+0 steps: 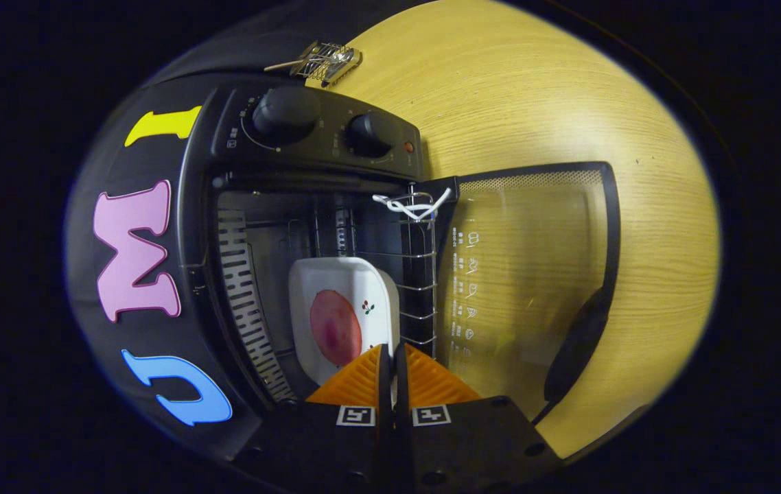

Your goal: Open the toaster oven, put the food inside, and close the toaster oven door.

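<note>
The black toaster oven (322,137) stands with its glass door (528,274) swung fully open, lying flat over the wooden table (534,103). A white dish (342,281) rests on the wire rack (419,274) inside the cavity. It carries a round pink slice of food (334,327). My gripper (391,353) is at the oven mouth. Its fingers are pressed together on the near rim of the dish, with only a thin strip of white rim showing between them.
Two knobs (285,113) sit on the oven's control panel. The door's dark handle (576,350) juts out at the door's outer edge. A white cord (412,204) is tied to the rack's front. A small metal wire tool (325,62) lies on the table beyond the oven.
</note>
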Available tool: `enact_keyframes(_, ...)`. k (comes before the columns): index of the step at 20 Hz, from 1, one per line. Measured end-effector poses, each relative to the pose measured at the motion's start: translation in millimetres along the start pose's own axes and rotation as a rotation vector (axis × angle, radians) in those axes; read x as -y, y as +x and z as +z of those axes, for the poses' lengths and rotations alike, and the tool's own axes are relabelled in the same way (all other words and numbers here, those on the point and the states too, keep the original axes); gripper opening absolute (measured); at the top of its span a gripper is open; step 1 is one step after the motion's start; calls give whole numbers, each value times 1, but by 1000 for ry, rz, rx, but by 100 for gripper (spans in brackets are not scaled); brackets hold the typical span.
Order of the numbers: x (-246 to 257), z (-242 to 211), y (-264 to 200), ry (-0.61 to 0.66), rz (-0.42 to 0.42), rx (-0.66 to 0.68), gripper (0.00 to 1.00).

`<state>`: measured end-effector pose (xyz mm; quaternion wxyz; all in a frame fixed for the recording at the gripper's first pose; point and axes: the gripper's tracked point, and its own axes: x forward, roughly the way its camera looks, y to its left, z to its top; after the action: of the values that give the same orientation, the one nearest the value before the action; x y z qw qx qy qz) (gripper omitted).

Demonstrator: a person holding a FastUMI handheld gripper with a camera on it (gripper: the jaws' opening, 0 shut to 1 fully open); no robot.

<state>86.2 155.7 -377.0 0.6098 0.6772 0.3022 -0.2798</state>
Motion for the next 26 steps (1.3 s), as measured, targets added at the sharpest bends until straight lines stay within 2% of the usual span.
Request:
enact_keyframes(10,-11,-18,18,21,16,-42,6)
enact_keyframes(14,-14,-30,13,14,60,-104,12)
enact_keyframes(15,-16,-30,5,0,67,-115,37)
enact_keyframes(16,-16,-31,-1,-18,78,-122,42)
enact_keyframes(17,-19,-31,-8,-47,98,-131,54)
enact_keyframes(18,-17,-30,-16,-88,112,-140,62)
enact_keyframes(20,-12,-25,-34,-161,136,-154,91)
enact_keyframes(21,-12,-20,-44,-182,152,-156,98)
enact_keyframes(24,-17,-15,-80,-237,225,-198,98)
enact_keyframes(26,-25,-17,-112,-337,296,-229,98)
